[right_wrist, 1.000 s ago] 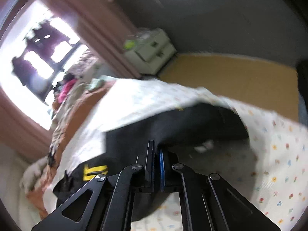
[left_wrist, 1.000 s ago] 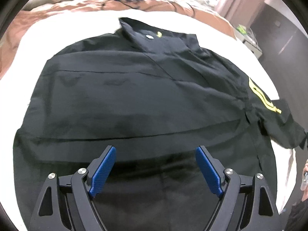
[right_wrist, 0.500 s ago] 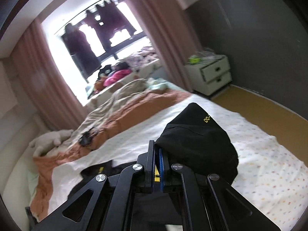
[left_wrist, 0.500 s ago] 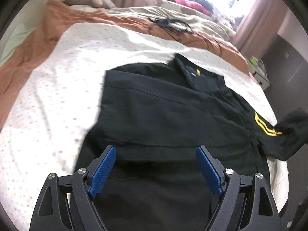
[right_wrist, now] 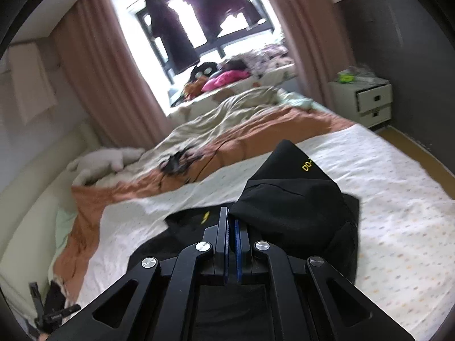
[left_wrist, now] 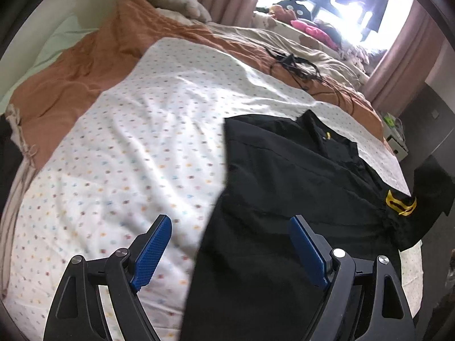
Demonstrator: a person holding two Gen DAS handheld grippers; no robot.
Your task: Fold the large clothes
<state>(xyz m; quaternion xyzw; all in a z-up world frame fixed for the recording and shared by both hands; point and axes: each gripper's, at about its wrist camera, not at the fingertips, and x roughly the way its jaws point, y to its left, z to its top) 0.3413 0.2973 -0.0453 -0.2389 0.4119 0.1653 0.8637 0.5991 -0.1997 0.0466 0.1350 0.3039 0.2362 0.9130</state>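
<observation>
A large black shirt (left_wrist: 298, 184) lies flat on the white dotted sheet (left_wrist: 128, 156), collar toward the far side, with a yellow emblem (left_wrist: 401, 203) near its right shoulder. My left gripper (left_wrist: 230, 251) hovers open above the shirt's left edge, nothing between its blue pads (left_wrist: 153, 253). My right gripper (right_wrist: 231, 218) is shut on the shirt's right sleeve (right_wrist: 290, 199), whose black cloth with yellow lettering is raised off the bed and bunches right of the fingers. In the left wrist view that raised sleeve (left_wrist: 429, 190) stands up at the far right.
An orange-brown duvet (left_wrist: 85, 65) and a beige blanket are rumpled at the far side, with a tangle of black cables (left_wrist: 293, 62) and a pale plush toy (left_wrist: 170, 0). A white nightstand (right_wrist: 364, 99) stands right of the bed. Clothes pile at the window (right_wrist: 227, 76).
The left gripper has drifted left and up, so the shirt now lies at the right of its view. The right gripper rose and rolled upright, lifting the sleeve off the bed.
</observation>
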